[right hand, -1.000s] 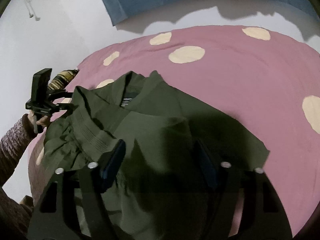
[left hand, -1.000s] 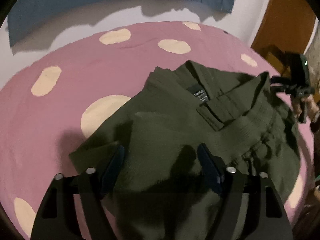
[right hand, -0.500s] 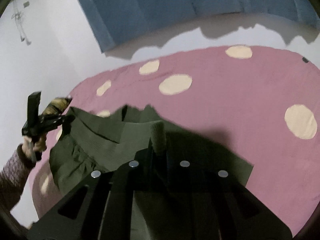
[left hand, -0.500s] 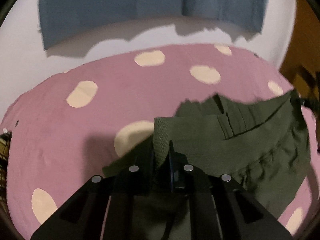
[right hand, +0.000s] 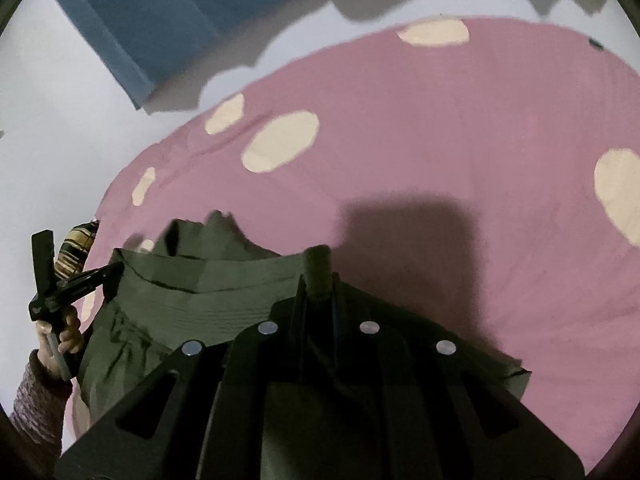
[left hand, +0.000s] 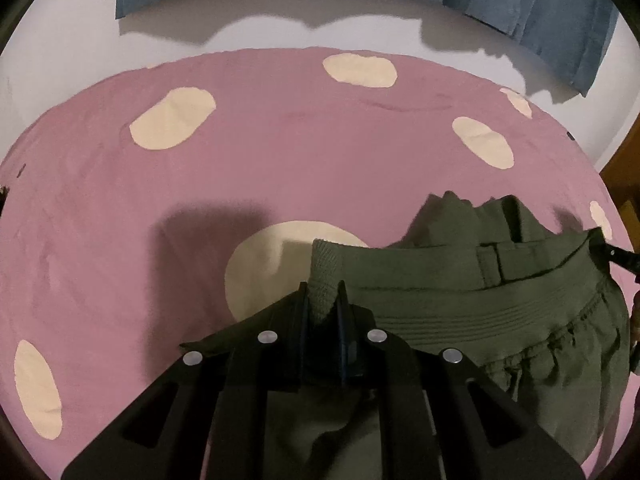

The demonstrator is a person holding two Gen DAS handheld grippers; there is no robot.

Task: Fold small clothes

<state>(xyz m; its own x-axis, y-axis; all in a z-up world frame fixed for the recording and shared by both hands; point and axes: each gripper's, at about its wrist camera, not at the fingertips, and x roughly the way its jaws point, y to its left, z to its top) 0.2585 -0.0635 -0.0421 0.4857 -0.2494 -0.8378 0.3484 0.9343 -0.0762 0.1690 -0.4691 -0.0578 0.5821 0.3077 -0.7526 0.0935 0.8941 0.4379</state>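
Note:
Dark olive green shorts (left hand: 460, 292) with a ribbed elastic waistband hang stretched between my two grippers above the pink bed. My left gripper (left hand: 323, 292) is shut on one end of the waistband. My right gripper (right hand: 318, 280) is shut on the other end of the waistband; the shorts (right hand: 192, 300) run left from it. In the right wrist view the left gripper (right hand: 80, 280) shows at the far left, pinching the far waistband end. The legs hang down below the band, partly hidden by the gripper bodies.
A pink bedsheet (left hand: 280, 152) with cream oval spots covers the bed. A blue cloth (left hand: 540, 12) hangs on the white wall behind. A wooden door edge (left hand: 624, 172) is at the right. A striped item (right hand: 76, 248) lies at the bed's left edge.
Both grippers, open over the shorts a second ago, closed on the waistband ends. They have since lifted the shorts off the bed and pulled the band taut.

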